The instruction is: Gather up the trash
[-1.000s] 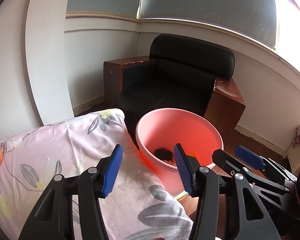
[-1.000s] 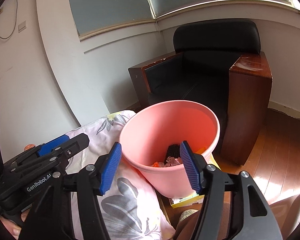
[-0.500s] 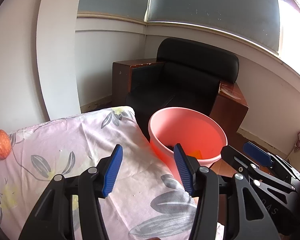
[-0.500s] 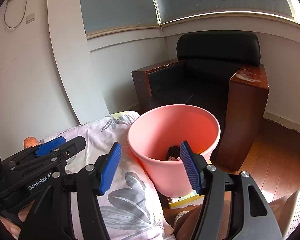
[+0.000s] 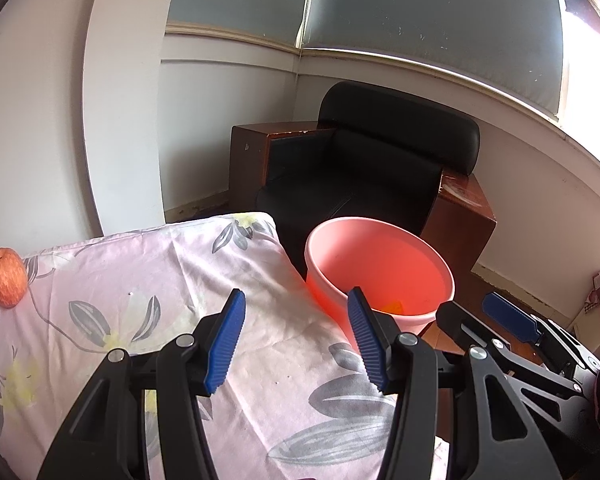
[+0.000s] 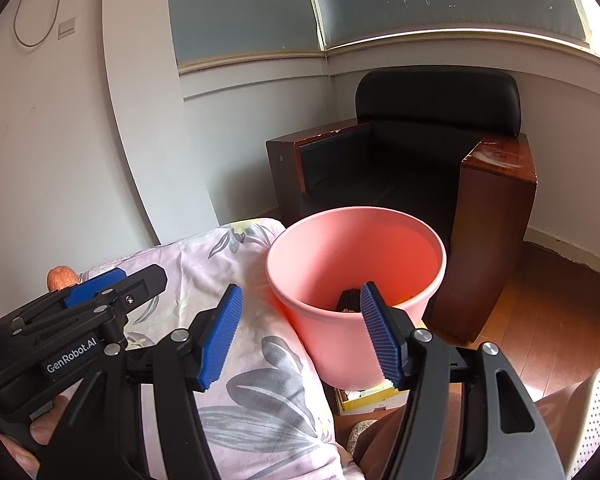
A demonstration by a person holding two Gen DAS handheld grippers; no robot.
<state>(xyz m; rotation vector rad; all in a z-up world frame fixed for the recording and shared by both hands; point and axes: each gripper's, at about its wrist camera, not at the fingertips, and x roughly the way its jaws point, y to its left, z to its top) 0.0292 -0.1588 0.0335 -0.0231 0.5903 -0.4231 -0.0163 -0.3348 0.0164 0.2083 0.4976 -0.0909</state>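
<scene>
A pink bucket (image 5: 380, 268) stands on the floor against the right edge of a table under a flowered pink cloth (image 5: 148, 304); dark and orange scraps (image 6: 350, 300) lie in its bottom. My left gripper (image 5: 296, 336) hangs open and empty over the cloth's right part, just short of the bucket. My right gripper (image 6: 300, 334) is open and empty too, near the bucket's near rim (image 6: 312, 312). An apple (image 5: 5, 277) sits at the cloth's far left edge. Each gripper shows in the other's view: the right gripper (image 5: 508, 320), the left gripper (image 6: 92, 288).
A black armchair (image 5: 372, 176) with brown wooden sides (image 6: 496, 240) stands in the corner behind the bucket. A yellow box (image 6: 364, 398) lies on the floor under the bucket's side. Wooden floor (image 6: 540, 300) extends to the right. A hand (image 6: 40, 436) holds the left gripper.
Both grippers have drawn back and left from the bucket, which now looks smaller and further right. More of the cloth and the whole apple have come into view. Jaws unchanged.
</scene>
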